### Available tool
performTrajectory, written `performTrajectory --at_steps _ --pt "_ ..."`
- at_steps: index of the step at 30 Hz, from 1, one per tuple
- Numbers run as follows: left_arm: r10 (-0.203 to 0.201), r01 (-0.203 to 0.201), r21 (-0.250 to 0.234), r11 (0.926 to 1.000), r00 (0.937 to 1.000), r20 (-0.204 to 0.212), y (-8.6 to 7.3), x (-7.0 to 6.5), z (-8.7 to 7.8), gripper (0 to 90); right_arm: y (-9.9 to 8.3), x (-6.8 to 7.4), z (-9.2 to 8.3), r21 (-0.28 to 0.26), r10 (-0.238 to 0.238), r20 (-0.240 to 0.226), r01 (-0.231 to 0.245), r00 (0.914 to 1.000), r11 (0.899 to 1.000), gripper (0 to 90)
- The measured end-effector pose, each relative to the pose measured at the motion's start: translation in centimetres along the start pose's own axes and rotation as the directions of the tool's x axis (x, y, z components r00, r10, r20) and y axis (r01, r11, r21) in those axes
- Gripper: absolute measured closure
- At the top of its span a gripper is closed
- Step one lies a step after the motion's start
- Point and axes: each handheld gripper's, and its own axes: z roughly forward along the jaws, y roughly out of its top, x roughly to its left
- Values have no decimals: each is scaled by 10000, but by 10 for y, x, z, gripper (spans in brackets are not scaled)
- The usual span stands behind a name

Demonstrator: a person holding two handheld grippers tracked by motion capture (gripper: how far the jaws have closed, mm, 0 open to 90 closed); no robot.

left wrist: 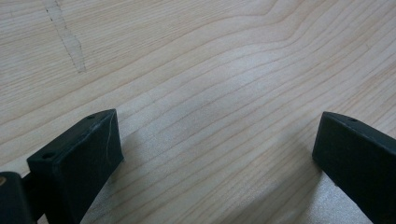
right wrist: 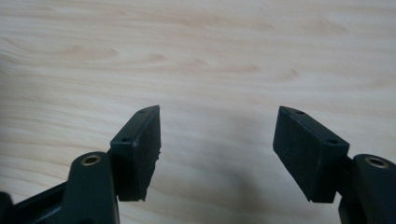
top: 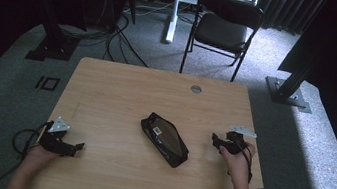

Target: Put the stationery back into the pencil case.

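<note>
A black zip pouch (top: 165, 139) lies slantwise in the middle of the wooden table (top: 121, 92). My left gripper (top: 78, 147) rests near the table's front left, pointing right, its jaws wide apart over bare wood (left wrist: 210, 121) with nothing between them. My right gripper (top: 215, 140) sits to the right of the pouch, a short gap away, pointing left toward it. In the right gripper view (right wrist: 217, 140) its jaws stand open above plain tabletop, and nothing is held.
A round cable hole (top: 196, 89) sits near the table's far edge. A black folding chair (top: 221, 29) stands beyond the table. Cables (top: 23, 138) trail off the left edge by my left hand. Dark stands and carpet surround the table.
</note>
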Motion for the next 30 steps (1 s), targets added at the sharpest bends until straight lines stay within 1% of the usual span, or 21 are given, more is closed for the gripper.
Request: performTrajectory --at_steps 1,2,4,5,6,11,12,15,18,20,21,23,25,26,30 --pt "-2 2 -3 10000 10000 -2 0 0 0 16 -6 -5 -1 86 134 216 -136 9997 9999 309" --pt "-6 6 -5 10000 10000 -3 0 0 0 16 -6 -5 -1 86 134 216 -136 9997 9999 309" --pt "2 -2 0 10000 10000 -1 0 0 0 16 -17 -12 -4 99 296 473 -301 9984 9995 284" --pt "2 -2 0 10000 10000 -1 0 0 0 16 -17 -12 -4 99 296 473 -301 9984 9995 284" --pt "-3 3 -5 10000 10000 -4 0 0 0 16 -22 -15 -8 128 318 661 -327 9973 9994 277" --pt "-1 1 0 10000 10000 -1 0 0 0 16 -30 -20 -14 135 435 812 -448 9957 9989 268" --pt "2 -2 1 10000 10000 -2 0 0 0 16 -36 -24 -20 109 572 916 -584 9942 9982 264" --pt "-8 8 -11 10000 10000 -2 0 0 0 16 -40 -24 -22 162 525 933 -543 9943 9984 263" --pt "3 -3 2 10000 10000 -3 0 0 0 16 -45 -26 -23 214 592 950 -615 9937 9979 262" --pt "-2 2 -2 10000 10000 -1 0 0 0 16 -49 -27 -22 306 670 1035 -705 9924 9970 260" --pt "-1 1 -3 10000 10000 -2 0 0 0 16 -51 -28 -22 433 699 1109 -751 9914 9962 252" --pt "0 0 0 10000 10000 -3 0 0 0 16 -54 -28 -22 290 622 1358 -667 9888 9974 245" --pt "-1 1 0 10000 10000 -1 0 0 0 16 -55 -29 -23 255 675 1459 -720 9870 9971 243" --pt "0 0 -1 10000 10000 -4 0 0 0 16 -56 -29 -24 296 541 1602 -596 9856 9978 237" --pt "1 -1 -2 10000 10000 -3 0 0 0 16 -57 -28 -25 310 517 1580 -573 9861 9979 236"
